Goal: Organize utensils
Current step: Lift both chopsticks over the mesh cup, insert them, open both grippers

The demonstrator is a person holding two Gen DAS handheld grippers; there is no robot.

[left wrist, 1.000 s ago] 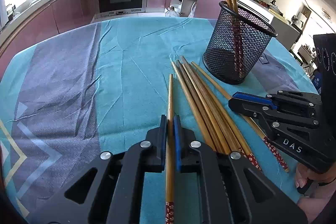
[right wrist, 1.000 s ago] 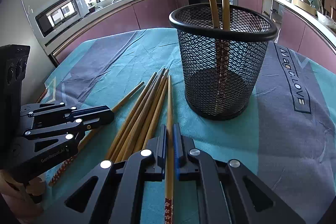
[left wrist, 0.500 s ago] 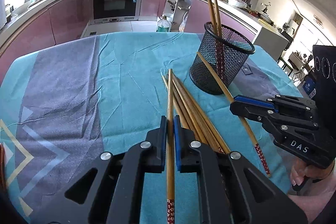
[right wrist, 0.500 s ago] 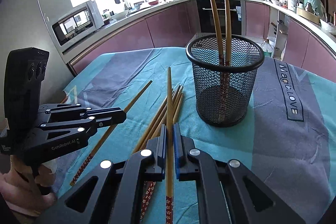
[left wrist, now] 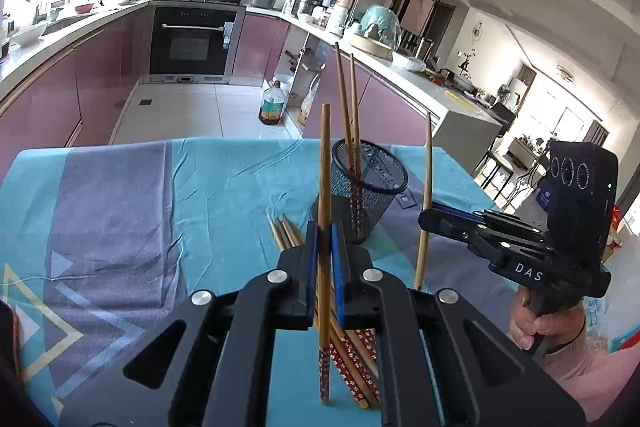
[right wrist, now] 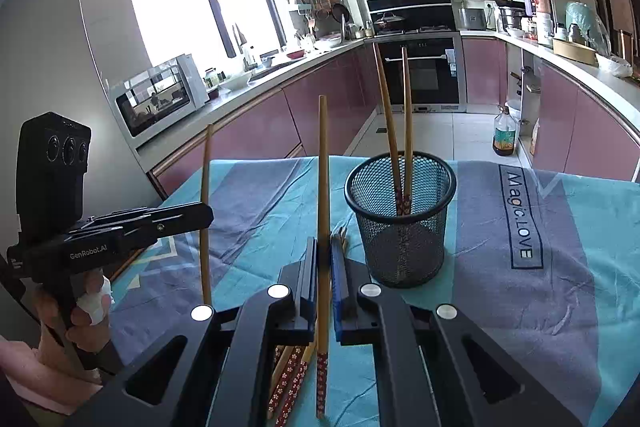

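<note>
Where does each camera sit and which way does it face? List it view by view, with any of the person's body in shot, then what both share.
Left wrist: rides the left hand-held gripper, looking along its fingers, shut on a chopstick, toward the mesh cup; the person's right hand shows.
Right wrist: rides the right hand-held gripper, shut on its own chopstick, facing the cup; the left hand shows.
Shared: the cup, the loose chopsticks on the cloth, the oven.
</note>
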